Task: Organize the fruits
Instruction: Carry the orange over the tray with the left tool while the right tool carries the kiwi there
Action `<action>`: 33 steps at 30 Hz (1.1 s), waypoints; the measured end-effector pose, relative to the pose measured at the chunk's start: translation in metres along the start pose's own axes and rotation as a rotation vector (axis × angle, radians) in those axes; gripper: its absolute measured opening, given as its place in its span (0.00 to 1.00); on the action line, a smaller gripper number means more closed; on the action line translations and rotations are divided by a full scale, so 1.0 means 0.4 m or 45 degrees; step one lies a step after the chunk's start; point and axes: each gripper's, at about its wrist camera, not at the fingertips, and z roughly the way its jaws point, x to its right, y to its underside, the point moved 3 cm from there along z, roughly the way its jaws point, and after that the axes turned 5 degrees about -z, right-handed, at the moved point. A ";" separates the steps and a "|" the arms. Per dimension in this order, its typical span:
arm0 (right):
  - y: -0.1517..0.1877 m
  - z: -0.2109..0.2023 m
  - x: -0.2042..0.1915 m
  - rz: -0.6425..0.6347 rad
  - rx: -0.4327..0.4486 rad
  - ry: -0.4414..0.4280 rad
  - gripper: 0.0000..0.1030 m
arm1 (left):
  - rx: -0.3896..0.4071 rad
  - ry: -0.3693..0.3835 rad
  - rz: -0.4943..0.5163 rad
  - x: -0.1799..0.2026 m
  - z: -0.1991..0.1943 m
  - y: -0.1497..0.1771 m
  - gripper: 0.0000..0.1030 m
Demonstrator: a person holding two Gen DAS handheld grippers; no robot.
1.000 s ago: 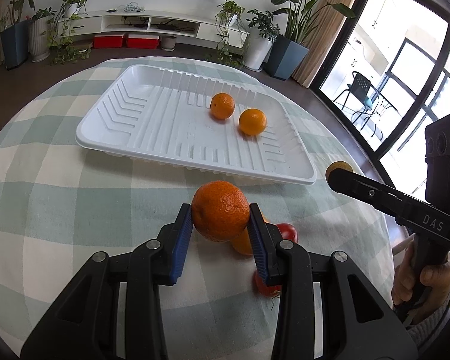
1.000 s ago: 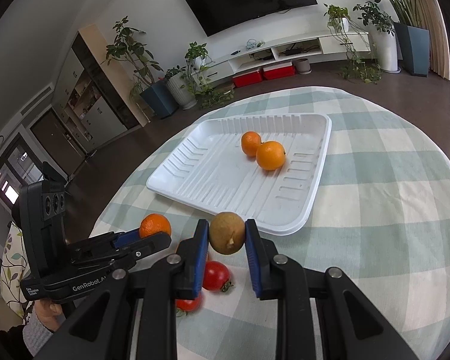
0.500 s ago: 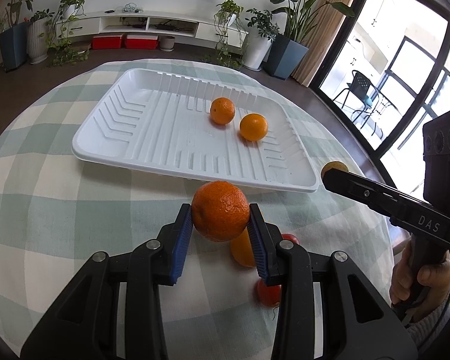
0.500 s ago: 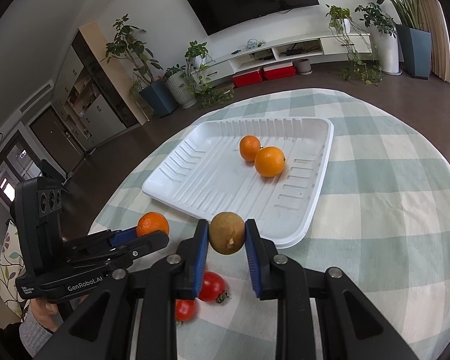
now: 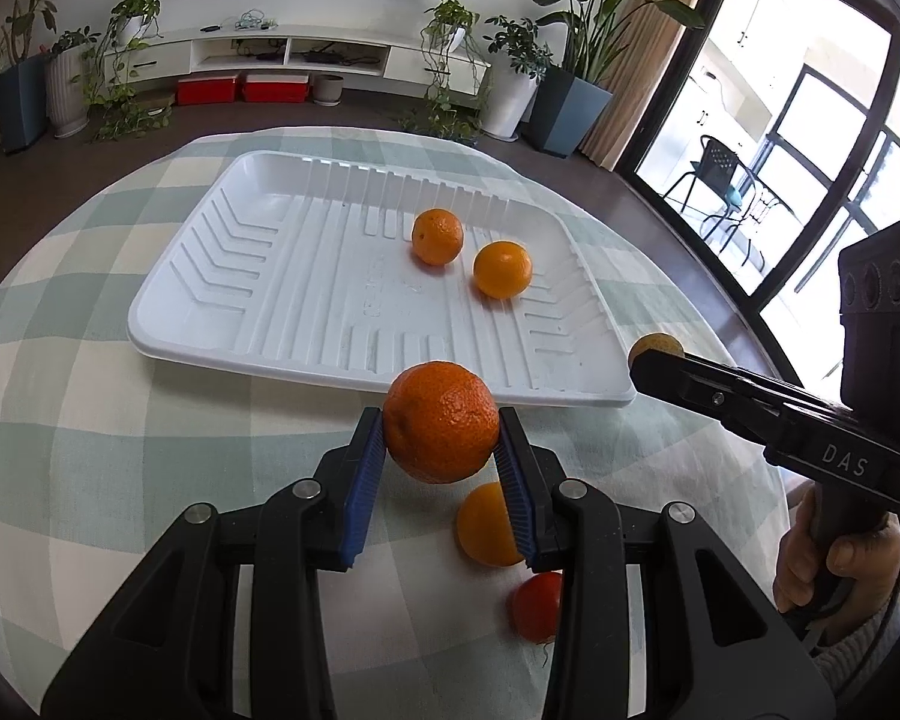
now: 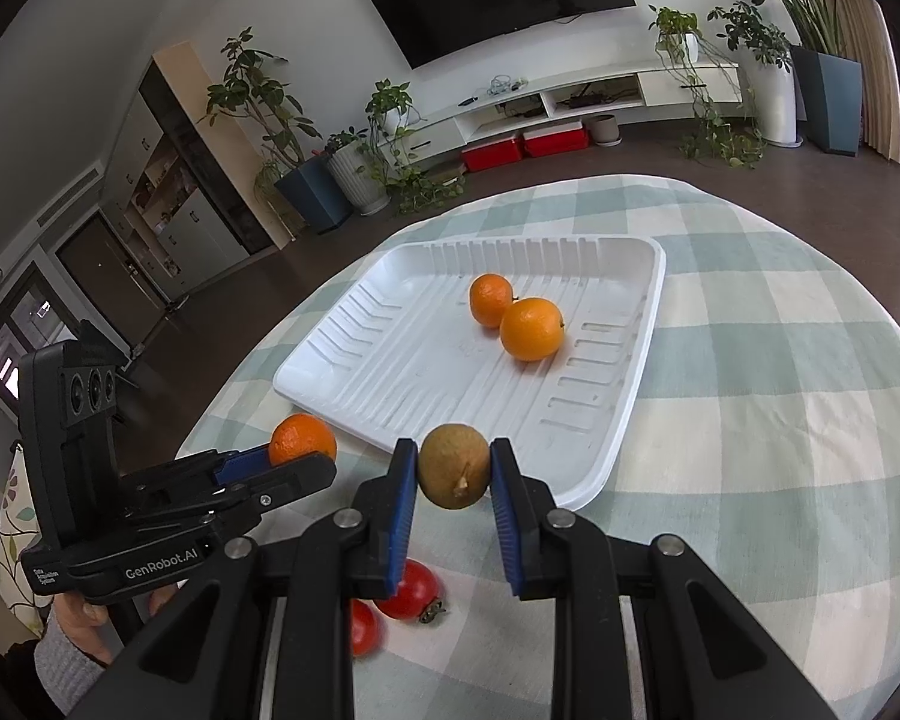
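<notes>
My left gripper (image 5: 441, 438) is shut on a large orange (image 5: 441, 420), held above the cloth just short of the white tray's (image 5: 258, 276) near rim. My right gripper (image 6: 455, 477) is shut on a brown kiwi (image 6: 455, 471) over the tray's (image 6: 606, 450) near corner. Two small oranges (image 5: 438, 236) (image 5: 502, 269) lie side by side in the tray. One more orange (image 5: 486, 525) and a red tomato (image 5: 534, 606) rest on the cloth under my left gripper. Two tomatoes (image 6: 411, 591) (image 6: 363, 627) show below the right one.
The round table has a green and cream check cloth (image 6: 780, 420). A hand (image 5: 834, 558) holds the right gripper's handle at the table's right edge. Plants, a TV bench and glass doors stand beyond the table.
Both grippers have crept a little forward toward the tray with their fruit still clamped. The tray looks slightly closer and lower in both views.
</notes>
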 end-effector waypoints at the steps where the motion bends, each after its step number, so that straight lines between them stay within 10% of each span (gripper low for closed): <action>1: -0.001 0.001 0.001 0.001 0.000 0.000 0.26 | -0.001 0.000 0.001 0.000 0.003 -0.002 0.33; 33: -0.016 0.042 0.046 -0.002 -0.011 0.021 0.26 | -0.011 0.000 0.010 -0.006 0.026 -0.048 0.33</action>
